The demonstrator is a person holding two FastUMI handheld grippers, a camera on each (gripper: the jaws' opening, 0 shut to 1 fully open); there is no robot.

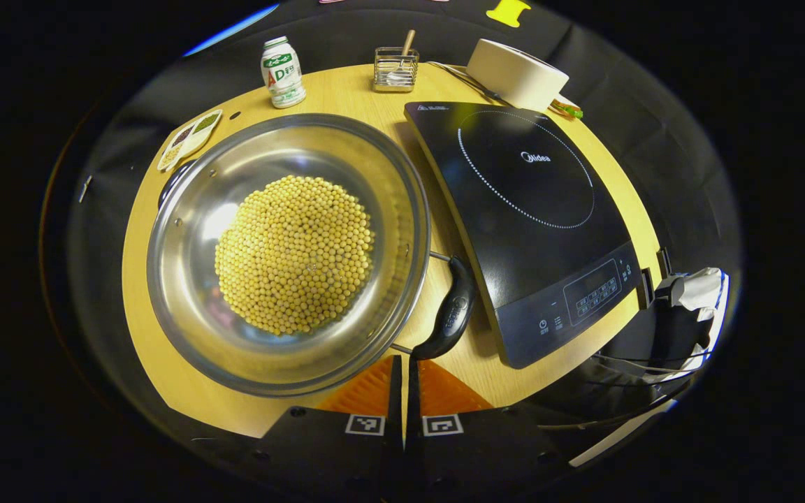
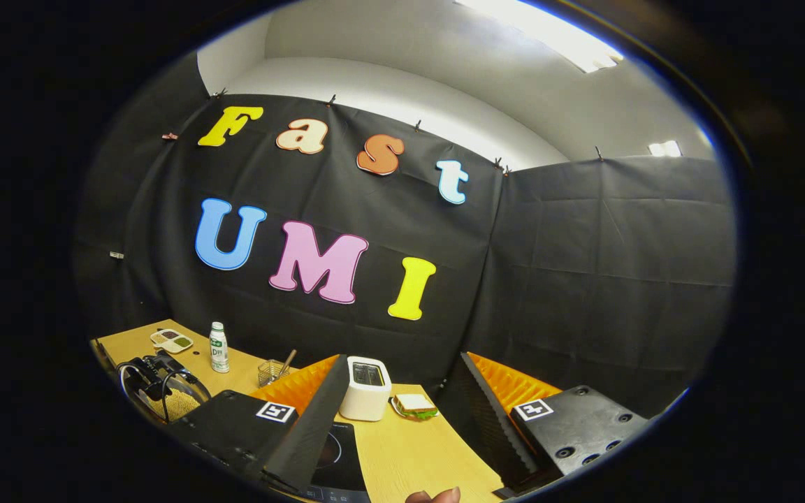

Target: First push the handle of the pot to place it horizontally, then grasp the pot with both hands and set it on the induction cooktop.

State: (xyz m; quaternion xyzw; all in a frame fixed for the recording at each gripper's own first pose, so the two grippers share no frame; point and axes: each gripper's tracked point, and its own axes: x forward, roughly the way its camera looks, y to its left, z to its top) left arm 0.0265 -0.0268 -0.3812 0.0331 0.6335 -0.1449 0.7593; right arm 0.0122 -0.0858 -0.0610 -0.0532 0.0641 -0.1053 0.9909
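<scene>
A steel pot [image 1: 186, 279] holding yellow beans [image 1: 295, 253] sits on the wooden table [image 1: 144, 349], left of the black induction cooktop [image 1: 528, 209]. Its black side handle [image 1: 448, 314] hangs at the pot's right, close to the cooktop's edge; a second handle [image 1: 173, 180] peeks out at the far left rim. My left gripper [image 1: 402, 370] is shut, its tips just below the near end of the right handle. In the right gripper view, my right gripper [image 2: 406, 419] stands open, raised above the cooktop [image 2: 336, 454], with the pot [image 2: 161, 398] far to its left.
At the back of the table stand a white bottle [image 1: 282, 72], a wire basket [image 1: 395, 70], a white toaster [image 1: 518, 73] and a sandwich [image 1: 567, 108]. A small compartment tray [image 1: 189, 138] lies behind the pot. A fingertip [image 2: 434, 496] shows at the bottom edge.
</scene>
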